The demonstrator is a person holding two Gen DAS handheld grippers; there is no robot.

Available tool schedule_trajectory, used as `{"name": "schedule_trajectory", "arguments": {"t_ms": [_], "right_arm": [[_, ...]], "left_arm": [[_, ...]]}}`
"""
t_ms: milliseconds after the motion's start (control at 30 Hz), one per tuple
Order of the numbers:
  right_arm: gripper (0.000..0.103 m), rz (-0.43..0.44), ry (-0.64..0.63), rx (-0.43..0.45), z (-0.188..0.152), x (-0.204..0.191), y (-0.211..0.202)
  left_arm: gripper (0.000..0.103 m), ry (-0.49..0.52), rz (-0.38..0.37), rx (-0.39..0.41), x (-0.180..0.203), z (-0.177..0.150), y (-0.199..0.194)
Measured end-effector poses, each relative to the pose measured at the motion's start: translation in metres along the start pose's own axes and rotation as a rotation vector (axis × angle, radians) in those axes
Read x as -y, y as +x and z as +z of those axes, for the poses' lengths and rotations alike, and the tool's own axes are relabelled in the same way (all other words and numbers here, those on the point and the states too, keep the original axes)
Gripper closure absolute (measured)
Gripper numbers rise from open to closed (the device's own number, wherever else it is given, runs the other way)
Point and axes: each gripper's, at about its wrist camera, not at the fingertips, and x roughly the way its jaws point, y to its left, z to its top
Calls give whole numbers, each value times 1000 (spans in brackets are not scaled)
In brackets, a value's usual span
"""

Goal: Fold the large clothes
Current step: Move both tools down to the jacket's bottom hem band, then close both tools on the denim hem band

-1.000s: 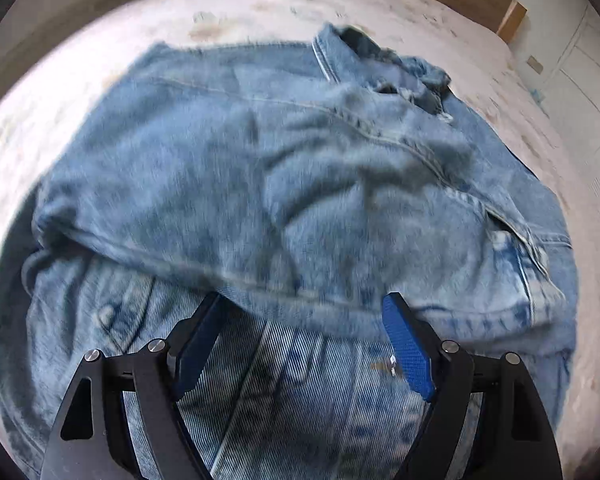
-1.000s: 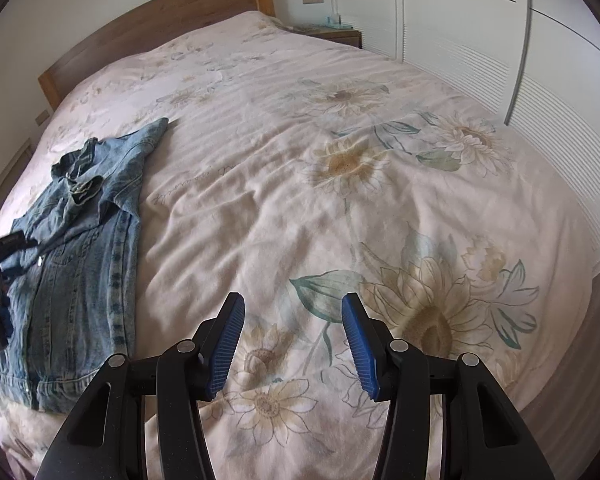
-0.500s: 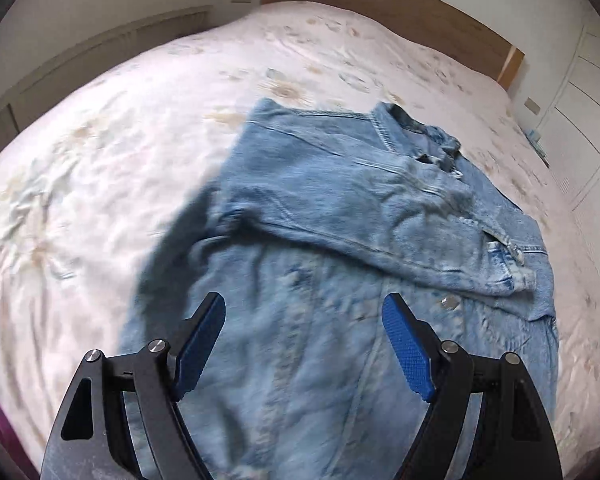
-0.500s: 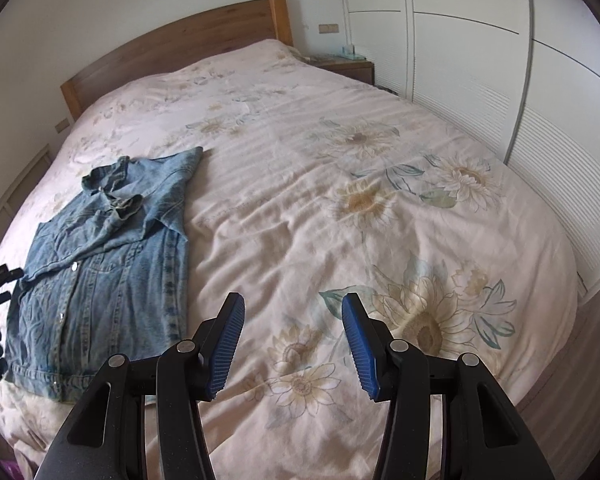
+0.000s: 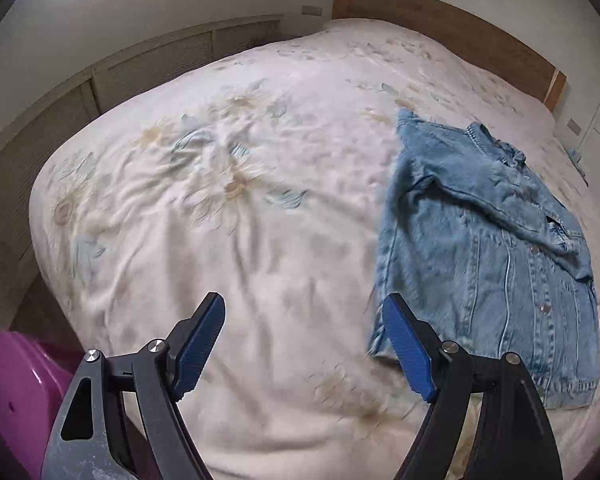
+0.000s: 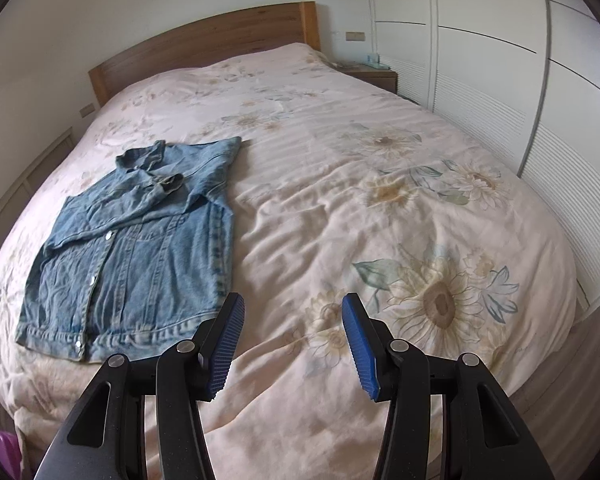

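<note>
A blue denim jacket [image 5: 496, 248] lies flat on the floral bed cover [image 5: 240, 200], buttoned side up, with a sleeve folded across its chest. In the right wrist view the jacket [image 6: 140, 240] sits at the left of the bed. My left gripper [image 5: 304, 340] hangs open above the bare cover, left of the jacket's lower hem, with nothing between its blue pads. Over the near edge of the bed, right of the jacket, my right gripper [image 6: 294, 344] is open and empty too.
A wooden headboard [image 6: 204, 44] stands at the far end, a nightstand [image 6: 376, 74] and white wardrobe doors [image 6: 500, 60] to the right. A purple plastic object [image 5: 20, 392] sits on the floor by the bed's near left corner. Low louvred cabinets [image 5: 148, 68] line the left wall.
My left gripper has pulled back and swung left off the jacket, which now lies to its right. My right gripper has drawn back and risen, showing more of the bed and jacket.
</note>
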Motion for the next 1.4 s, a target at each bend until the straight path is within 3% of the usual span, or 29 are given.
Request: {"name": "schedule_trajectory", "arguments": {"t_ms": [200,467,800,1167,1400], "right_arm": [[43,59,-50,-7,-9,-17,-3],[42,136,-73,-60,-20,-30,17],[42,171,-62,-180,-31,-40,67],[41,171,-80,-255,-15,-51,114],[40,224,-37,-312,-15,-55,144]], "left_arm": [[26,-56,-7,-35,-38,-35,-19],[26,-67,-35,-75,-45,-52,-27],[26,-69,-268,-170,2,-16,27],[26,-23,-342,-268,37,11,104],[26,-9,-460,-321,49,-1,111]]}}
